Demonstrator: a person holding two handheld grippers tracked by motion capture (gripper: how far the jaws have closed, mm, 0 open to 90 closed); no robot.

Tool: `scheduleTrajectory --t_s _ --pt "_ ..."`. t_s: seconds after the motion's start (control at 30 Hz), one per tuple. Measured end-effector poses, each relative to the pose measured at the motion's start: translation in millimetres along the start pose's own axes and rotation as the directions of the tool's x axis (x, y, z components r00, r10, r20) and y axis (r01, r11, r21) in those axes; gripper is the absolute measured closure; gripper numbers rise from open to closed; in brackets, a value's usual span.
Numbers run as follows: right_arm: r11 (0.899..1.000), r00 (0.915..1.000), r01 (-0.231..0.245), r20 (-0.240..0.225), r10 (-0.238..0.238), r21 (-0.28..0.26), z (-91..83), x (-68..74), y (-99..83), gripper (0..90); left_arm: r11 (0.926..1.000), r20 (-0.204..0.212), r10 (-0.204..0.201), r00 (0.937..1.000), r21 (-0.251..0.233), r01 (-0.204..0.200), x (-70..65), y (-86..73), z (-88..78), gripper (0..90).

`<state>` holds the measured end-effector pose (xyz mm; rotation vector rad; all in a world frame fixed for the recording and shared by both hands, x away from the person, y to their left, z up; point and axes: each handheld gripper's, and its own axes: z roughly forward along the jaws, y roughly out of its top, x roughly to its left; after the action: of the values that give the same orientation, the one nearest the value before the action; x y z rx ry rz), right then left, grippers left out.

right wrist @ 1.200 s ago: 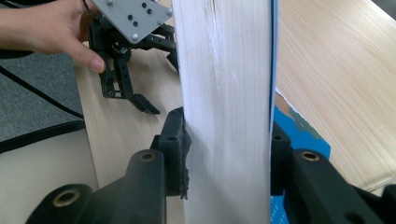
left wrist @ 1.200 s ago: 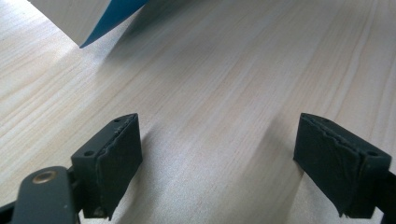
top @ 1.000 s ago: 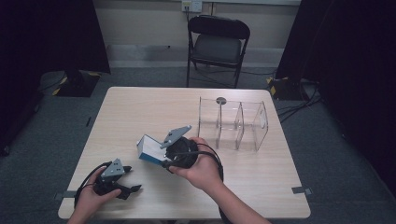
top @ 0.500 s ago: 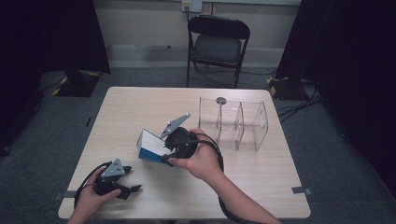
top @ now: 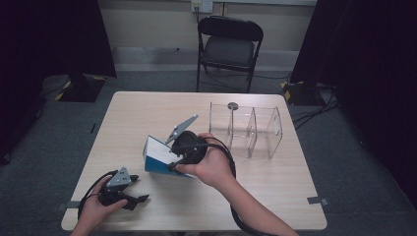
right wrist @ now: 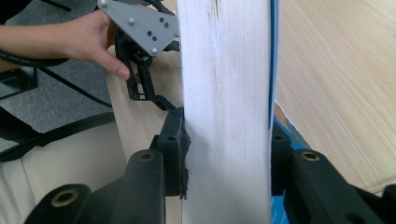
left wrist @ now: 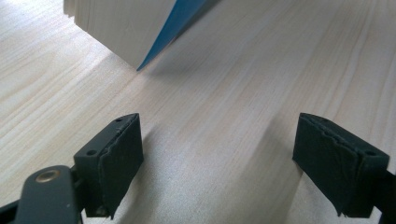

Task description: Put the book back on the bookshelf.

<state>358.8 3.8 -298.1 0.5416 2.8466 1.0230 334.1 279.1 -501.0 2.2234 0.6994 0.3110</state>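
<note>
A thick book (top: 158,158) with a blue cover and white page edges is tilted up off the table near its middle. My right gripper (top: 173,157) is shut on it; in the right gripper view the black pads (right wrist: 176,149) press both sides of the page block (right wrist: 226,116). My left gripper (top: 139,199) rests low at the table's front left, open, with bare wood between its jaws. In the left gripper view the book's lower corner (left wrist: 140,42) hangs just above the tabletop, ahead of the left gripper (left wrist: 219,163).
A clear plastic divided holder (top: 246,129) stands on the right half of the table (top: 147,110), with a small dark round thing (top: 232,105) behind it. A black folding chair (top: 228,46) sits beyond the far edge. Cables trail from both grippers.
The right gripper has lifted and tipped the book a little higher off the table. The left gripper has stayed put.
</note>
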Motion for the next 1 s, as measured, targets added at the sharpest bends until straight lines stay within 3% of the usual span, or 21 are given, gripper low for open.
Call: scheduleTrajectory --t_s 0.23,0.5,0.7,0.87,1.0 --pt "0.999 0.9997 -0.024 0.0 0.024 -0.032 3.1 -5.7 7.3 61.3 1.0 0.001 0.002 1.0 0.008 -0.002 0.3 0.2 -0.5 15.4" --pt "1.0 0.9998 -0.016 -0.009 0.016 -0.012 3.5 -2.5 5.8 62.0 1.0 0.001 0.002 1.0 0.008 -0.002 0.3 0.2 -0.5 15.4" --pt "0.999 0.9983 -0.032 -0.048 0.033 0.012 -5.8 1.3 7.4 61.9 1.0 0.004 0.0 1.0 0.0 0.0 0.3 0.0 0.2 15.3" --pt "0.999 0.9978 -0.044 -0.048 0.045 0.011 -4.1 -5.0 15.8 60.8 1.0 -0.004 0.005 1.0 -0.004 -0.005 -0.1 -0.4 -0.1 15.4" --pt "1.0 0.9984 -0.027 -0.049 0.027 0.01 -1.2 -9.2 22.9 60.1 0.9999 0.0 0.007 1.0 0.009 -0.007 0.5 0.0 -1.0 15.4"
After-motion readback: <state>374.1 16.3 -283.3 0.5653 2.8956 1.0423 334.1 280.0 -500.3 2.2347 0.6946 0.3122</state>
